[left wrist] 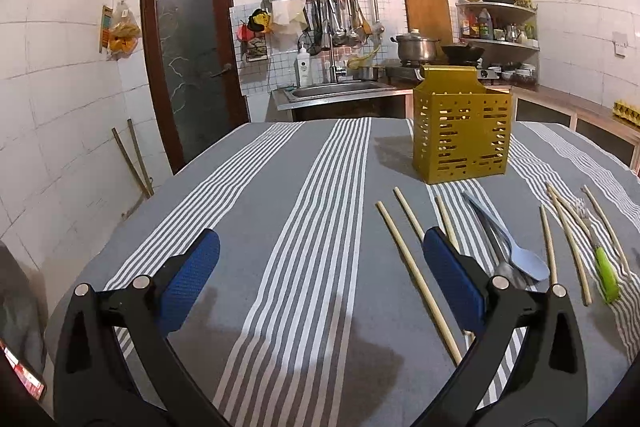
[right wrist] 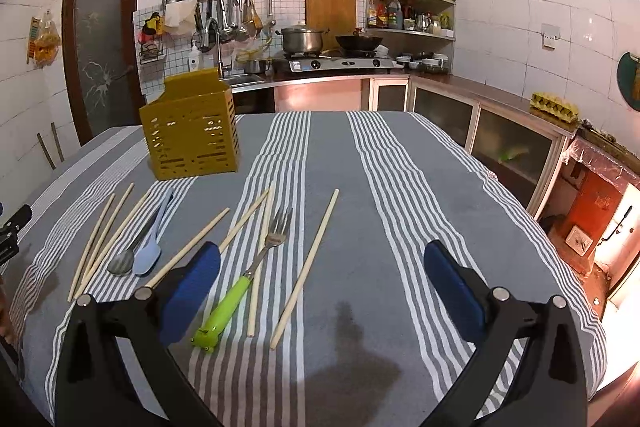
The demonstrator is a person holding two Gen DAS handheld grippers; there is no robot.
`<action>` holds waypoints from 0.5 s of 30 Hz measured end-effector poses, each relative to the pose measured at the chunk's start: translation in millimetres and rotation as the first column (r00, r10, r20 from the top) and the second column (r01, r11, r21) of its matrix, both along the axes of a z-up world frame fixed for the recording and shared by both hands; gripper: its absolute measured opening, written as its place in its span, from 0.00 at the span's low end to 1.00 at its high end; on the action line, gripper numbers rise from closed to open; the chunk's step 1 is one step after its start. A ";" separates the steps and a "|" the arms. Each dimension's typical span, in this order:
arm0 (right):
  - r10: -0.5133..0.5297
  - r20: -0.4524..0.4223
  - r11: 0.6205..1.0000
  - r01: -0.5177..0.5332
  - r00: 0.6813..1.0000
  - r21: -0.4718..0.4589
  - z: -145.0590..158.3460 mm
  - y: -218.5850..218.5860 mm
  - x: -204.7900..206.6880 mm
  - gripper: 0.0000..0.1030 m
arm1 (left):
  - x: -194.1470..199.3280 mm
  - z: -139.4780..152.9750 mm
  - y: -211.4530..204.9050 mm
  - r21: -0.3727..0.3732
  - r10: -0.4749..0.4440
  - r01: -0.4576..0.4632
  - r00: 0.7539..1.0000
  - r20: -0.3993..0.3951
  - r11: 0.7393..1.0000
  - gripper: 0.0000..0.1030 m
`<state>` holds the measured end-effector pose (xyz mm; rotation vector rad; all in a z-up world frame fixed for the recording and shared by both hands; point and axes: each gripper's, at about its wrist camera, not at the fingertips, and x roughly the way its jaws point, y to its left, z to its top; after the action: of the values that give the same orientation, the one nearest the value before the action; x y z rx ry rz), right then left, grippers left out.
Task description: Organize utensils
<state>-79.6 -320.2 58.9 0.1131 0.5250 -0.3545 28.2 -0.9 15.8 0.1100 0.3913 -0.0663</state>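
Nearest the lens: left gripper [left wrist: 320, 263], blue pads spread wide, nothing between them, hovering over the grey striped tablecloth [left wrist: 280, 195]. Its right-hand pad overlaps the near ends of some chopsticks in the view; contact cannot be judged.

Left to right across the table, left wrist view: three bare wooden chopsticks [left wrist: 416, 275] lying loose; a pale blue spoon [left wrist: 520, 255] partly over a metal spoon [left wrist: 505, 269]; more chopsticks; a fork with a green handle [left wrist: 606, 277] near the right edge. Behind them, upright on the cloth, a yellow perforated utensil holder [left wrist: 462, 131], apart from the scattered pieces.

Right gripper [right wrist: 322, 287]: jaws likewise fully apart, empty, tilted down over the cloth. The green-handled fork [right wrist: 224, 311] lies just beside its left pad, with a chopstick [right wrist: 306, 267] lying inside the span of the jaws. Holder [right wrist: 192, 135] sits far left, beyond the spoons.

Background: sink [left wrist: 336, 89], stove with pot [right wrist: 302, 41] and wok [right wrist: 358, 42].
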 end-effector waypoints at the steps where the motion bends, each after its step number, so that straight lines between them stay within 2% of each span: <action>1: -0.002 -0.002 1.000 0.002 1.000 -0.002 -0.2 -1.0 1.1 0.96 | 2.3 0.7 0.0 -0.018 -0.002 0.002 1.000 0.006 1.000 0.95; 5: -0.010 -0.005 1.000 0.010 1.000 -0.004 0.1 -6.4 7.2 0.96 | 11.1 2.3 1.1 -0.037 0.006 -0.006 1.000 -0.004 0.999 0.95; 11: -0.017 -0.012 1.000 0.017 1.000 -0.005 -0.1 -10.9 17.2 0.96 | 19.6 -0.7 -6.0 -0.002 0.002 -0.002 1.000 -0.016 1.000 0.95; 15: -0.016 -0.013 1.000 0.016 1.000 -0.005 0.2 -10.7 20.9 0.96 | 21.2 -0.1 -7.9 -0.005 -0.003 0.003 1.000 -0.012 1.000 0.95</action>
<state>-58.7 -330.9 59.1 0.1104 0.5364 -0.3721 49.4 -8.8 15.7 0.1056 0.4033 -0.0713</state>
